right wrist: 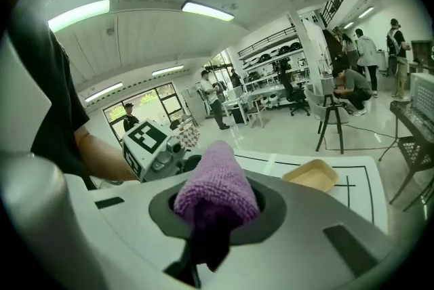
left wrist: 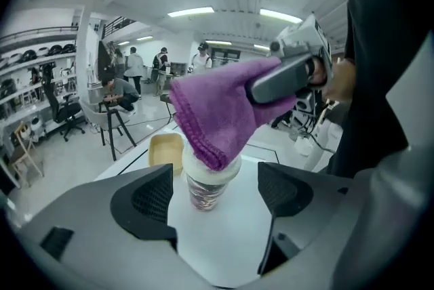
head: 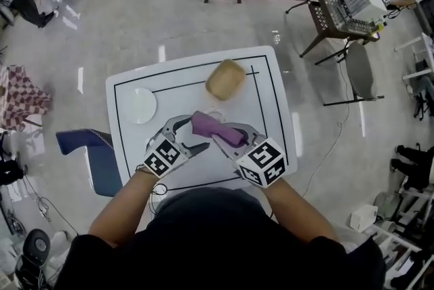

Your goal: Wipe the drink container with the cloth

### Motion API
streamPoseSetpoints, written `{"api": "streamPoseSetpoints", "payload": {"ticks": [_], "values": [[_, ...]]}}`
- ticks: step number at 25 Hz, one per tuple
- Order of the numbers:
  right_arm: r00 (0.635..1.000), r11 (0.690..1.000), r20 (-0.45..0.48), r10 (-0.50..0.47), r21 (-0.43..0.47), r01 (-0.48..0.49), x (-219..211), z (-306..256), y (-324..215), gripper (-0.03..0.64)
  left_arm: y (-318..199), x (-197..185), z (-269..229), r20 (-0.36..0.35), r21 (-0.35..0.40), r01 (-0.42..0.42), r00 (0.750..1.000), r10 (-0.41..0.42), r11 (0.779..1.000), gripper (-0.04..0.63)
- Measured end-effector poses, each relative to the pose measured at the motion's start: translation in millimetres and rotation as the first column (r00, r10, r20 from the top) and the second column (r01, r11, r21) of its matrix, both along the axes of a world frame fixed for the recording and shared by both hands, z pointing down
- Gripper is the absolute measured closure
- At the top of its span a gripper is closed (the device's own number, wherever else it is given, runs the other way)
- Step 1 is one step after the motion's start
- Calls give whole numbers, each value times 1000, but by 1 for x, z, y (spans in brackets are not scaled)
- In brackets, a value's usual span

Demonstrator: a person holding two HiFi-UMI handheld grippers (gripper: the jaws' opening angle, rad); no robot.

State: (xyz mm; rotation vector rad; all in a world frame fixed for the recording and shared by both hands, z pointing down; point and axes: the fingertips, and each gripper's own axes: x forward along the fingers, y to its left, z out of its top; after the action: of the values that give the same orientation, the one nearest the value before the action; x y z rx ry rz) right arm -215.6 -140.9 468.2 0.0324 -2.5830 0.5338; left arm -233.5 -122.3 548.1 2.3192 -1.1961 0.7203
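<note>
The cup (left wrist: 207, 187) is found upright near the centre of the tabletop (head: 271, 99), white lid on. The left tongs (left wrist: 213, 195) are spread, and the cup is seen between the two jaws, clear of both. The right tongs (right wrist: 213, 214) are pressed together on a purple cloth (left wrist: 217, 112), which is bunched between them. The cloth's lower fold is laid on the cup's lid. In the head view a tan tray (head: 226, 78) is noted at 12 o'clock from the cloth, and a white plate (head: 139, 106) at 9 o'clock, well apart.
</note>
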Motion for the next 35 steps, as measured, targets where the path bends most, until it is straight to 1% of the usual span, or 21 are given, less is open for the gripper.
{"api": "streamPoseSetpoints", "payload": {"ticks": [2, 4, 6, 8, 10, 14, 16, 18, 21, 24, 30, 32, 35], "values": [[1000, 999, 6, -28, -34, 28, -8, 5, 5, 531, -7, 5, 14, 50, 7, -22, 999, 22, 1000, 178], [999, 997, -3, -43, -67, 42, -13, 16, 4, 532, -18, 8, 25, 87, 19, -23, 996, 21, 1000, 149], [999, 995, -32, -44, -96, 40, -14, 31, -1, 532, -30, 12, 32, 130, 44, -30, 991, 24, 999, 138], [997, 993, -62, -37, -116, 29, -14, 45, -7, 532, -40, 16, 35, 179, 74, -62, 983, 48, 995, 138], [996, 993, -85, -26, -120, 16, -13, 55, -12, 532, -47, 22, 37, 221, 95, -109, 972, 85, 989, 138], [992, 996, -124, -16, -94, 5, -11, 69, -19, 531, -52, 32, 36, 305, 136, -196, 941, 147, 971, 140], [990, 998, -139, -16, -66, 7, -10, 73, -19, 531, -52, 36, 36, 319, 138, -214, 934, 161, 967, 145], [988, 1000, -154, -15, -16, 12, -10, 75, -19, 531, -51, 37, 37, 322, 135, -217, 932, 164, 967, 152], [985, 996, -174, -3, 92, 19, -10, 74, -22, 531, -51, 37, 38, 327, 129, -218, 930, 166, 967, 153], [981, 982, -191, 15, 189, 22, -8, 72, -27, 529, -51, 37, 38, 333, 122, -221, 927, 170, 968, 155], [975, 966, -207, 78, 257, -23, 4, 74, -48, 527, -52, 38, 38, 336, 118, -213, 928, 163, 970, 158], [972, 954, -213, 95, 299, -28, 8, 71, -53, 524, -52, 38, 38, 336, 118, -208, 929, 158, 971, 158], [963, 917, -218, 156, 393, -59, 16, 66, -62, 526, -51, 38, 38, 333, 120, -201, 931, 151, 972, 158]]}}
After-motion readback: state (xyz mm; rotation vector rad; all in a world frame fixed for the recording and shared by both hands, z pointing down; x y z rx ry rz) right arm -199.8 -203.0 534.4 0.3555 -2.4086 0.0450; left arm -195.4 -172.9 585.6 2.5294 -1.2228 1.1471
